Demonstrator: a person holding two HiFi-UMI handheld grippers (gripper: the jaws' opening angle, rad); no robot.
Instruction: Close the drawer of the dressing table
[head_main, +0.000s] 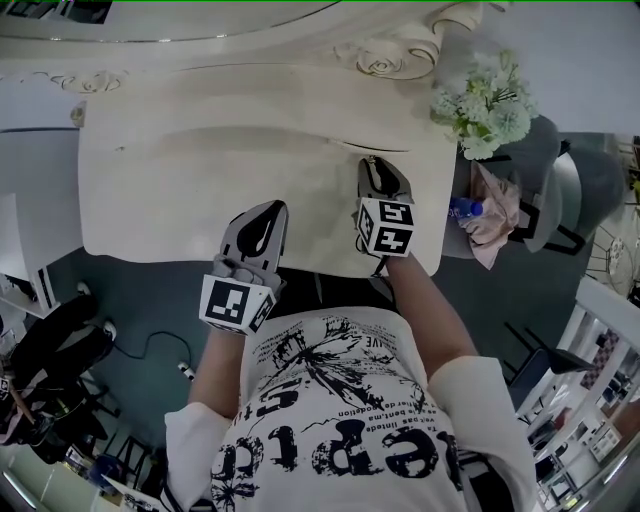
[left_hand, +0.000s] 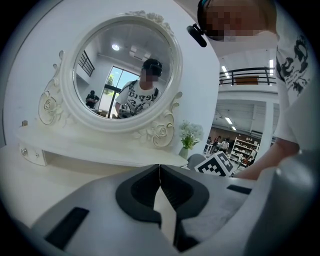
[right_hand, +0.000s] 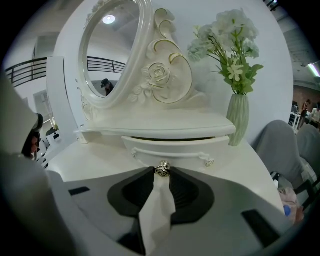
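The white dressing table (head_main: 190, 190) has a small drawer (right_hand: 192, 149) under its mirror shelf, standing slightly out with a dark gap above its front. My right gripper (right_hand: 161, 173) reaches to the drawer's front, and its jaws close on the drawer's metal rose-shaped knob (right_hand: 162, 168). In the head view the right gripper (head_main: 376, 166) lies over the right part of the tabletop. My left gripper (head_main: 266, 210) hovers at the table's front edge, shut and empty; the left gripper view shows this left gripper (left_hand: 159, 168) with its tips touching.
An oval mirror (left_hand: 125, 70) in an ornate frame stands at the back. A ribbed vase of pale flowers (right_hand: 238, 117) sits on the right end of the table. A grey chair (head_main: 550, 185) with cloth and a bottle (head_main: 464, 208) stands beside the table's right side.
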